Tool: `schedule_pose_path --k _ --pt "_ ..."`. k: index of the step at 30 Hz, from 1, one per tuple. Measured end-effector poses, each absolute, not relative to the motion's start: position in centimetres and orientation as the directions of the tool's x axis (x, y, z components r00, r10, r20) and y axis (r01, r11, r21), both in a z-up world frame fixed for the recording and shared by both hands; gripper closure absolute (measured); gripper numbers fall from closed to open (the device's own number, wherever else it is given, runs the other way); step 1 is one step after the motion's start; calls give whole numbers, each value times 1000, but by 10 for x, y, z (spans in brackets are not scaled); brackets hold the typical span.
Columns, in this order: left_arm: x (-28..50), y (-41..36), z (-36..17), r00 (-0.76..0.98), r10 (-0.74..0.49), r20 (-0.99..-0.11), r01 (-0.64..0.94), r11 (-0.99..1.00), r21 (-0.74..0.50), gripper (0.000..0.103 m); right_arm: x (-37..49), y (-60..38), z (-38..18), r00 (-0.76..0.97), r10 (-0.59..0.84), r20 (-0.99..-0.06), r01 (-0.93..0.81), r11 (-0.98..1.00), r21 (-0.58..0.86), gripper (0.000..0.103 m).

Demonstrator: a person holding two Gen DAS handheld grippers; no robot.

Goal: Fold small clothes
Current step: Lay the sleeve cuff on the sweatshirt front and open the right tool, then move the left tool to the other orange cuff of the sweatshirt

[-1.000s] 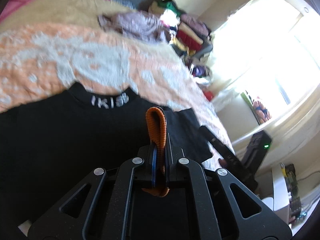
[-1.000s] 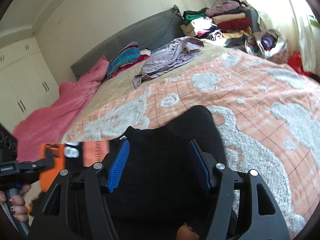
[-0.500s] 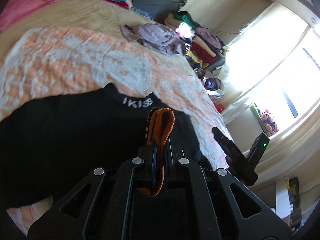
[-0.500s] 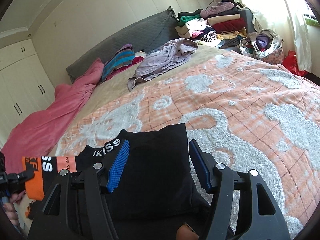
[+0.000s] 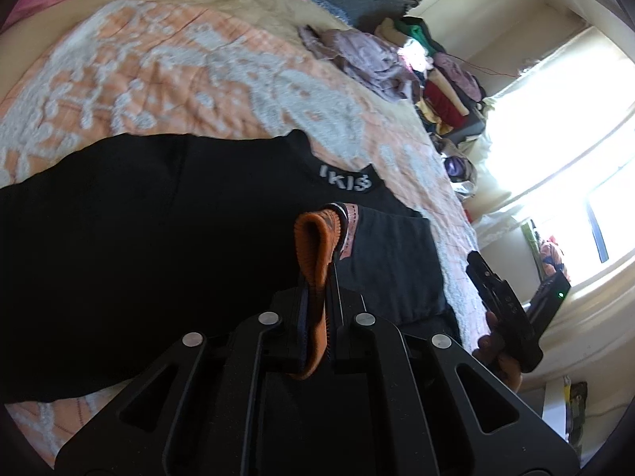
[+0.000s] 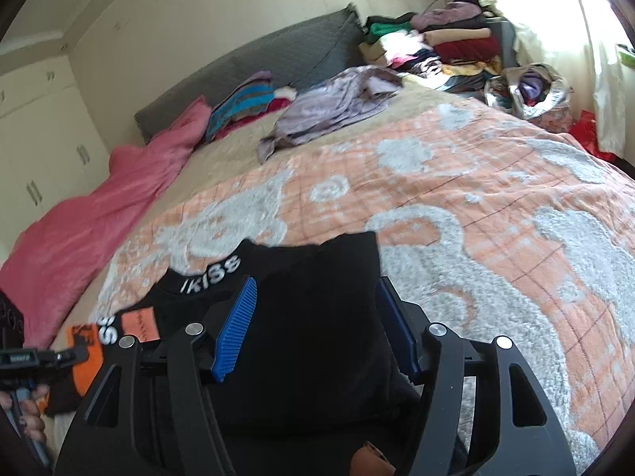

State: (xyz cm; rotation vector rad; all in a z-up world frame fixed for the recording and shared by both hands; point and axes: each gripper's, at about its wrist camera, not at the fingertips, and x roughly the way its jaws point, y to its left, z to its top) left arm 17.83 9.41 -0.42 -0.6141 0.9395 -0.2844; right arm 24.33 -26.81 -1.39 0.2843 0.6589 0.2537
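- black garment (image 6: 317, 341) with white lettering on its collar and an orange cuff (image 5: 315, 246)
- bedspread (image 6: 496, 206), orange with pale grey swirls and thin dark grid lines
- pink blanket (image 6: 91, 222)
- grey headboard (image 6: 258, 55)
- mauve crumpled cloth (image 6: 337, 99)
- right gripper (image 6: 315, 329), black with blue ribbed pads
- cream walls

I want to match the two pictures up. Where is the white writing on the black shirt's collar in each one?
Left wrist view: the white writing sits just above the middle, on the collar beyond the orange cuff.
Right wrist view: the writing is left of the middle, above the left blue pad.
Shared landmark: the crumpled purple garment further up the bed.
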Motion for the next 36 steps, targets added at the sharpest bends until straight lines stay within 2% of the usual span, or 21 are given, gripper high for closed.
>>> schedule_pose_path --k 8,12,20,23,25,32,34,36 --pt "171 103 -4 601 -397 -693 -79 834 -546 101 240 -227 -23 697 353 -624 -266 936 231 42" --pt "164 96 6 640 -318 -700 -73 881 -467 88 238 -208 -28 662 370 -652 -319 926 202 42" --pt "166 70 -15 577 -269 -771 -46 932 -360 87 229 -174 -38 585 400 -705 -420 894 158 39" --pt "168 72 -31 541 -253 -802 -70 937 -343 78 230 -164 -49 539 381 -752 -430 891 143 39" --pt "167 79 -38 538 -277 -796 -88 921 -380 76 233 -160 -58 514 353 -781 -424 897 127 38" --pt "157 90 -30 564 -270 -780 -109 912 -395 69 224 -157 -49 529 400 -748 -461 876 142 35" --pt "152 93 -25 580 -254 -774 -117 914 -387 65 220 -154 -44 540 412 -734 -479 867 135 31" --pt "148 96 -19 597 -232 -768 -124 919 -373 57 217 -151 -40 544 427 -722 -494 859 136 28"
